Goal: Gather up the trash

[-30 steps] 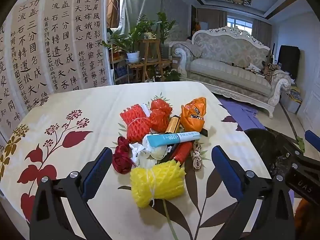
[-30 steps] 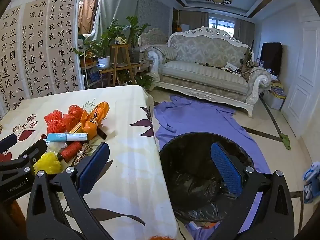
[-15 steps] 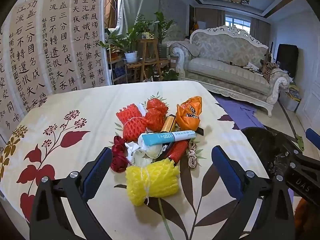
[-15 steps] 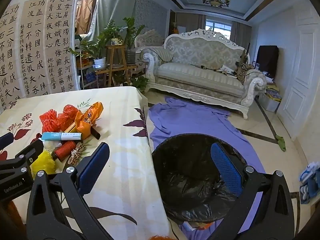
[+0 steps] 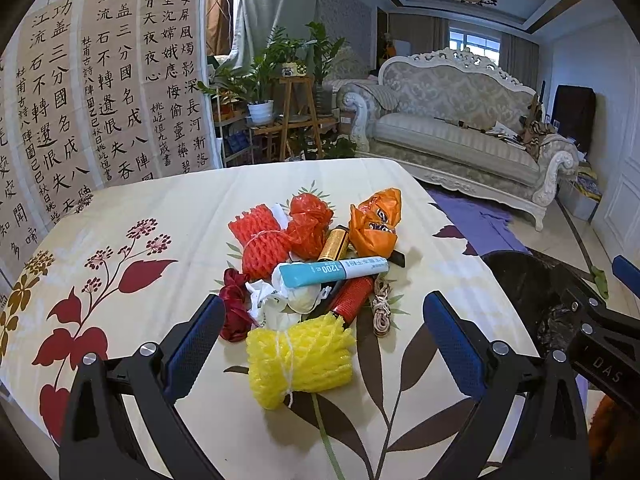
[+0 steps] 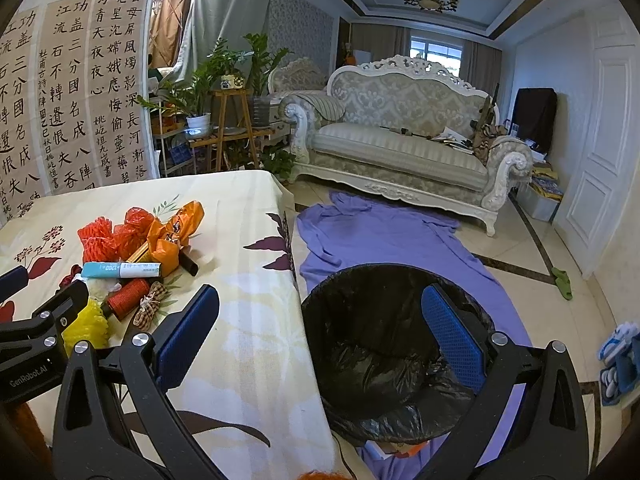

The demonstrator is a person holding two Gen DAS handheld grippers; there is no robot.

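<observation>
The left gripper (image 5: pixel 320 336) hangs wide open, holding nothing, its blue pads either side of a yellow foam net (image 5: pixel 300 360) at the near end of the trash pile (image 5: pixel 312 264) in the middle of the floral tablecloth (image 5: pixel 120 220). The right gripper (image 6: pixel 320 332), also spread wide and empty, straddles the tablecloth's right edge and the black-lined bin (image 6: pixel 380 360) on the floor

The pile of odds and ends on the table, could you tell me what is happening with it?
A person is clearing trash with two handheld grippers. The left gripper is open around the yellow foam net at the near edge of the pile, not yet closed on it. The right gripper is open and empty above the black-lined trash bin beside the table. Nothing is held so far.
</observation>
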